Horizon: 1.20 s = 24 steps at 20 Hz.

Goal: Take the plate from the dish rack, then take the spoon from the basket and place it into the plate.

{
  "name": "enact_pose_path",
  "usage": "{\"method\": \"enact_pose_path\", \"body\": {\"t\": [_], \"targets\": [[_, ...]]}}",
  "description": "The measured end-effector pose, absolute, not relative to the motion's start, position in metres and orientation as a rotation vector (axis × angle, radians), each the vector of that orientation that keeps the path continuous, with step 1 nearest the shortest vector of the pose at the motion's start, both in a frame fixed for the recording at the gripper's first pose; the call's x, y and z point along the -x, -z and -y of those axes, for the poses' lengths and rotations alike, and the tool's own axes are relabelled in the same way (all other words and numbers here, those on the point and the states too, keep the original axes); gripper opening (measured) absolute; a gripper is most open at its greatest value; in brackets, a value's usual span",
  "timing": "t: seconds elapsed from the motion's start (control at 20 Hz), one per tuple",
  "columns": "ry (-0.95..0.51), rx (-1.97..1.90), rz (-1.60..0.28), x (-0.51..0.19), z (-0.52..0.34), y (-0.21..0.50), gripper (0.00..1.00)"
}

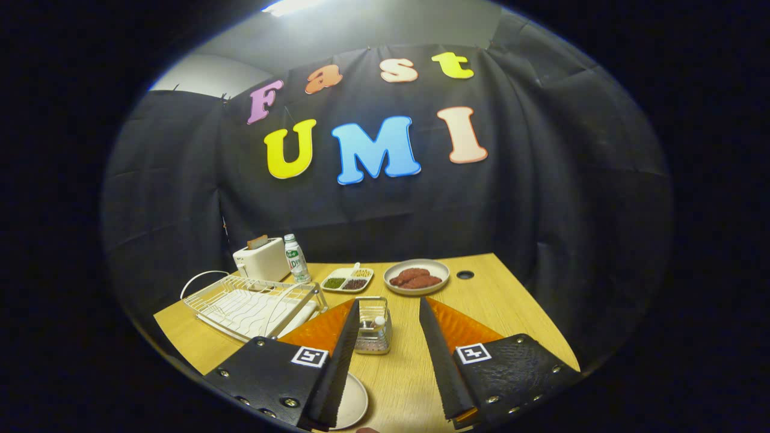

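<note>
a white toaster (263, 259) is seen at the far side of the wooden desk (511, 307), with a small plastic bottle (296, 258) just beside it. a divided tray of seeds (348, 279) is placed next to a plate of reddish sausages (416, 276). a round cable hole (465, 275) is set in the desk nearby.

The bottle (296, 258) beside the toaster (262, 259) on the counter (481, 300) carries a green and white label, but its print is too small and blurred to read. Each finger of the tool (388, 313), which stand apart with nothing between them, bears a square black-and-white marker: a coded pattern and no readable text. No other writing, brand or number can be made out on the things on the counter.
</note>
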State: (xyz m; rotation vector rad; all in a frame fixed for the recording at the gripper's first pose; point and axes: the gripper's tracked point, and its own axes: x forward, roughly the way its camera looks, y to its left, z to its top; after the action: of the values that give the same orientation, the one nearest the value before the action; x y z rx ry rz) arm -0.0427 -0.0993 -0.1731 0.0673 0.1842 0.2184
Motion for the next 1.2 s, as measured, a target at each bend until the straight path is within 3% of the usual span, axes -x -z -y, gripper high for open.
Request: {"method": "enact_pose_path", "body": {"t": [0.2, 1.2], "targets": [[-0.209, -0.033, -0.08, 0.019, 0.093, 0.174, 0.63], [-0.251, 0.006, -0.092, -0.058, 0.056, 0.265, 0.63]]}}
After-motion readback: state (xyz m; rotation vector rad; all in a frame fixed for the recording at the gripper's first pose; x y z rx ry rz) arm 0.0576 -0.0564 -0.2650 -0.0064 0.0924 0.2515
